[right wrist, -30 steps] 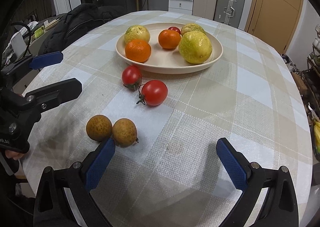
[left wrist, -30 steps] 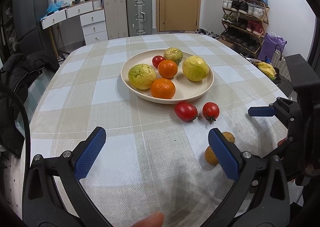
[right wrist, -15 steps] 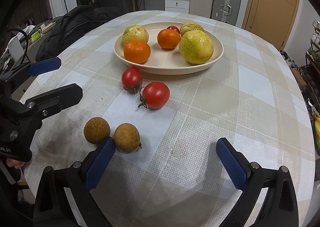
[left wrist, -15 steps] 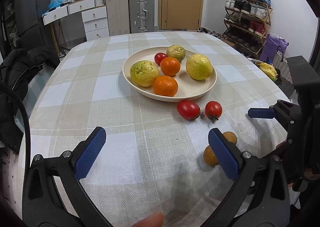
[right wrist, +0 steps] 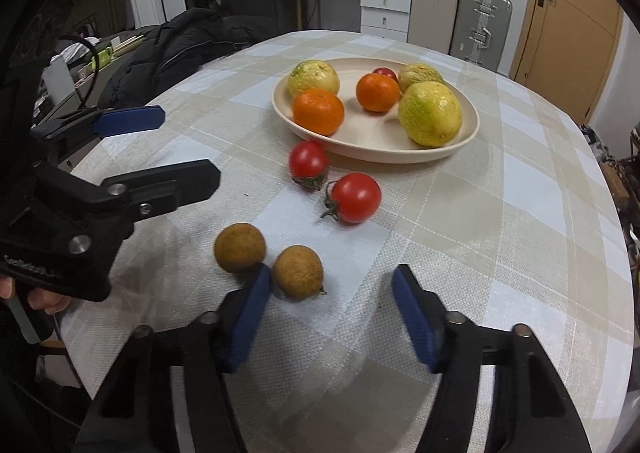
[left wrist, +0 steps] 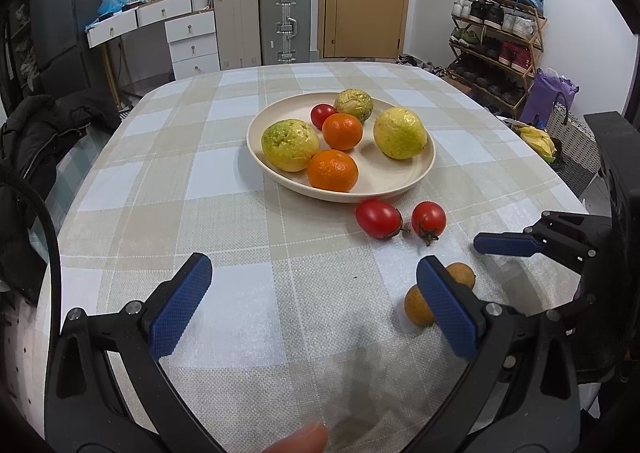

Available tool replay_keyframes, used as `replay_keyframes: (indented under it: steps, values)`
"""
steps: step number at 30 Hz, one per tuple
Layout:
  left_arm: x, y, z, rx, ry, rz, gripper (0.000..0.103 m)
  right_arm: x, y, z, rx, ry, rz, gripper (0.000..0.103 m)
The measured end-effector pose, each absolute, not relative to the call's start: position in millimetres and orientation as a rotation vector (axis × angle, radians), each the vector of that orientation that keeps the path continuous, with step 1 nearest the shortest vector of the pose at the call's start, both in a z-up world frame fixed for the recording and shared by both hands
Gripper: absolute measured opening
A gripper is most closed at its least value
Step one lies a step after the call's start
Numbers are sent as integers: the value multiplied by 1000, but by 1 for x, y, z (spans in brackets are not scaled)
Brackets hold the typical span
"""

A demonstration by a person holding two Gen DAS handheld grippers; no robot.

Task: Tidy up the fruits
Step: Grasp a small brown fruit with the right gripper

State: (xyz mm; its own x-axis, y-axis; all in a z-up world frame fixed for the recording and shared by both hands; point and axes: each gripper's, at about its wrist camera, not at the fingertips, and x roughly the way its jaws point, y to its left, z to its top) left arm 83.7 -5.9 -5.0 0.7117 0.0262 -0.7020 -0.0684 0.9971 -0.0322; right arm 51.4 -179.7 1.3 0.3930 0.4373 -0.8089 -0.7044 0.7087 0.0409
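Narrowing sharply from its widest spread, the right claw (right wrist: 326, 313) has just been closing: its two blue pads, which stood far apart at the lower corners of the right wrist view, now sit much closer together at lower centre. One brown round fruit (right wrist: 298, 272) lies just above the gap, next to the left-hand pad; whether that pad touches its skin cannot be told, and the other pad is clear of it, so the claw is partly spread and pinching nothing. A second brown fruit (right wrist: 239, 248) sits just outside the left-hand pad, close beside the first. My reading is that the closing is the start of a pick on the nearer brown fruit, which would then go to the plate; the neighbour could be nudged as the pads come in. Further up the frame, two loose tomatoes (right wrist: 355, 197) rest on the checked tabletop (right wrist: 500, 221), near each other and just below the plate (right wrist: 460, 145). On the plate are two oranges (right wrist: 318, 111), three yellow-green fruits (right wrist: 430, 113) and one small tomato at the back. So four fruits seem to be outstanding. The left claw (left wrist: 316, 311) fills the bottom of its own view, pads spread wide with only bare cloth between them; it holds nothing and hangs over the tabletop, showing at the left edge of the right wrist view.
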Motion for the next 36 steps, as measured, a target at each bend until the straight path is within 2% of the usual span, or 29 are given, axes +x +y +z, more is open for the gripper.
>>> replay_keyframes:
  steps: [3, 4, 7, 13, 21, 36]
  values:
    - [84, -6, -5, -57, 776, 51, 102, 50, -181, 1, -330, 903, 748, 52]
    - [84, -6, -4, -58, 775, 49, 102, 49, -182, 2, -329, 900, 752, 46]
    - [83, -7, -3, -56, 772, 49, 102, 49, -183, 2, -324, 902, 765, 38]
    - [83, -8, -3, -56, 777, 46, 102, 49, -183, 3, -311, 904, 791, 29]
    - [83, -10, -5, -56, 783, 39, 102, 49, -184, 3, -302, 904, 803, 26]
    - [84, -25, -15, -41, 825, -14, 102, 61, -201, 13, -245, 885, 760, 26]
